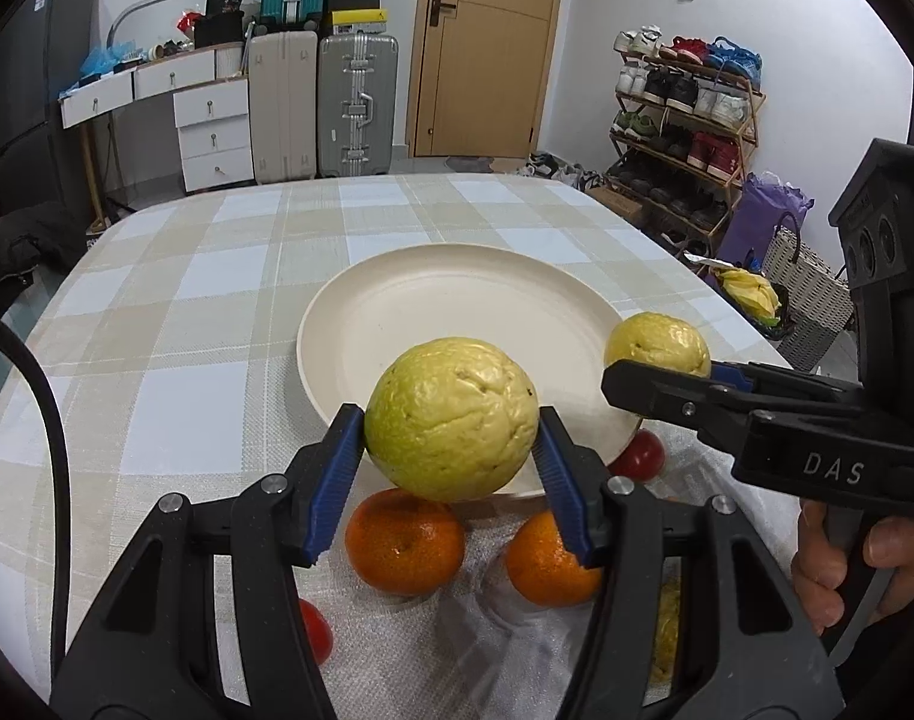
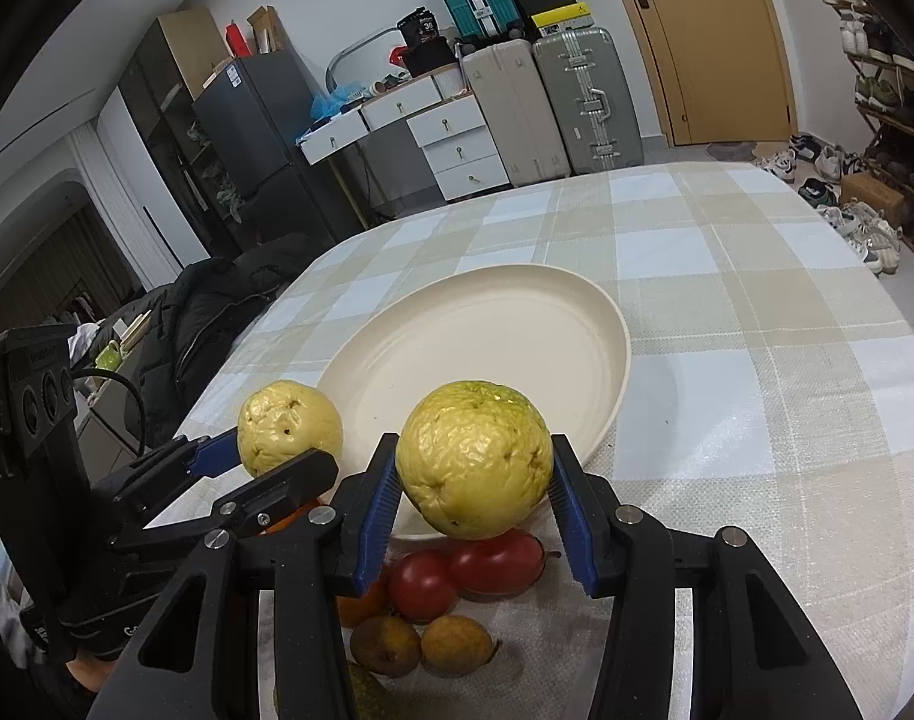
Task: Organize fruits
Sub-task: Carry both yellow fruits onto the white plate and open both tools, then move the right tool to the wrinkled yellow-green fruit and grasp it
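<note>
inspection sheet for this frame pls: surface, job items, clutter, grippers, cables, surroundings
Surface: table with a checked cloth; a white plastic sheet lies under the loose fruit at the near edge.
Job's things: cream plate holds nothing; two oranges, red fruits and small brown fruits lie on the sheet.
Clutter: nothing seen on the table beyond the fruit.
Grippers: left gripper shut on a yellow-green guava; right gripper shut on a second guava; both held above the near rim of the plate.
Cables: black cable at left edge.
Surroundings: suitcases, drawers, door, shoe rack.
</note>
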Motion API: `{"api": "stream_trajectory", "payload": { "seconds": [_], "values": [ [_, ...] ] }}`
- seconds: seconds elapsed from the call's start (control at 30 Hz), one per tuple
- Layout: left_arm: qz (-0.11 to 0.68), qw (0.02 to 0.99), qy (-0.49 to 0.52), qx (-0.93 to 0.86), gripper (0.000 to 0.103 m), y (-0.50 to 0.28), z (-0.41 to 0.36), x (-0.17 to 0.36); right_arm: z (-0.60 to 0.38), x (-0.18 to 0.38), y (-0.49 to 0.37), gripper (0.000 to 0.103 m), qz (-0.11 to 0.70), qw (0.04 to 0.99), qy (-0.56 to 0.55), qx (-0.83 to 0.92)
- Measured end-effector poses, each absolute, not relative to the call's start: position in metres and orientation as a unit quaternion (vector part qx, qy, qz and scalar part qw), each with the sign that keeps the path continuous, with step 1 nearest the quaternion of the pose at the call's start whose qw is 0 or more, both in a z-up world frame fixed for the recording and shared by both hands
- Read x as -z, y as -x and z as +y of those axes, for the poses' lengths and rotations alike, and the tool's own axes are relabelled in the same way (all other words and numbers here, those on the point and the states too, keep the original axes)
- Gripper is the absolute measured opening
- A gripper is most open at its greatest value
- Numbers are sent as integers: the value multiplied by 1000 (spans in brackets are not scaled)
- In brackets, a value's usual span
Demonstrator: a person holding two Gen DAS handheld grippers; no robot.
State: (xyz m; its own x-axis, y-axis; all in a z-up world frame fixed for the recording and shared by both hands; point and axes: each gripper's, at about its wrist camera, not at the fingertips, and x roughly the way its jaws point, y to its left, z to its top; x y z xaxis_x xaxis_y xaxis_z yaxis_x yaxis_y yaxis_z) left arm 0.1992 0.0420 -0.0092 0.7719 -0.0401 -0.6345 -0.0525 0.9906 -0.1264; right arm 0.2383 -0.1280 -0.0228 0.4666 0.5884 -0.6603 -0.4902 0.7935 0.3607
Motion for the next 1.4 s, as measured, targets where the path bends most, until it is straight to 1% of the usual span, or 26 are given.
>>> {"api": "stream_trajectory", "payload": {
  "seconds": [0.33,0.53,0.57,0.6,0.63,0.7,0.73,0.77,0.83,0.87,0.97,1.23,1.4],
  "values": [
    [352,933,76,-2,55,-216,46,16,-124,25,-241,49,409,855,-52,-316],
    [340,937,75,-8,55,-214,47,16,-127,23,-238,52,404,860,-52,-306],
    [337,939,72,-10,55,-211,46,15,-128,23,-236,55,403,863,-50,-302],
    [336,939,68,-11,57,-209,46,14,-130,22,-234,62,401,865,-50,-298],
    [336,940,65,-13,60,-208,46,13,-132,20,-232,67,399,867,-49,-295],
    [331,941,64,-16,76,-200,47,11,-136,16,-227,82,391,872,-46,-289],
    [326,943,64,-17,80,-194,48,9,-138,12,-222,85,386,876,-44,-288],
    [319,945,64,-18,83,-188,49,6,-139,9,-219,90,381,878,-41,-287],
    [313,948,64,-19,83,-177,51,2,-142,4,-211,97,376,881,-32,-286],
    [311,948,64,-17,86,-171,52,-1,-143,2,-207,100,375,882,-27,-285],
    [301,951,69,-19,103,-151,53,-10,-144,-4,-193,103,373,882,-15,-287],
    [292,954,69,-30,103,-103,52,-25,-152,-13,-166,103,369,889,-6,-272],
    [295,952,72,-33,103,-88,54,-26,-153,-14,-155,103,371,886,11,-279]
  ]
}}
